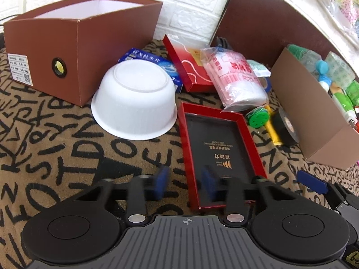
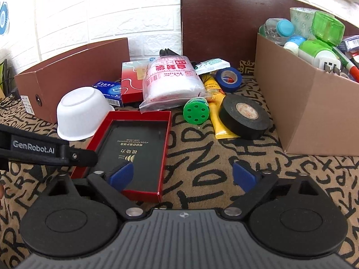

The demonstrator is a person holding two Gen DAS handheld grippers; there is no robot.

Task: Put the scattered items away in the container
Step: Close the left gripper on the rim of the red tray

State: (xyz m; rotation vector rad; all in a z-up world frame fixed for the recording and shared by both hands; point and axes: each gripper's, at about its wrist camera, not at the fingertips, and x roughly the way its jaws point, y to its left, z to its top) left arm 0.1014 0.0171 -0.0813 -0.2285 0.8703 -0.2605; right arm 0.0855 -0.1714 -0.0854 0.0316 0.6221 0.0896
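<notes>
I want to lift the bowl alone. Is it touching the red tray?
Cannot tell. In both wrist views the white bowl's rim meets the red tray's corner, but contact or overlap is unclear.

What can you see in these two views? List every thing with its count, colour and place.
brown box: 1, reddish brown, open, back left
bowl: 1, white, upside down beside the brown box
blue packet: 1, blue, behind the bowl
red box: 1, red, back centre
tray: 1, red rim, black inside, front centre
plastic bag: 1, clear with red print, behind the tray
green spool: 1, right of the tray
yellow tube: 1, beside the spool
black tape: 1, on the tube
blue tape: 1, further back
cardboard box: 1, tan, right, full
cloth: 1, tan, black letters, underneath
left gripper: black, blue fingers astride the tray's left wall, open
right gripper: same colours, open
</notes>
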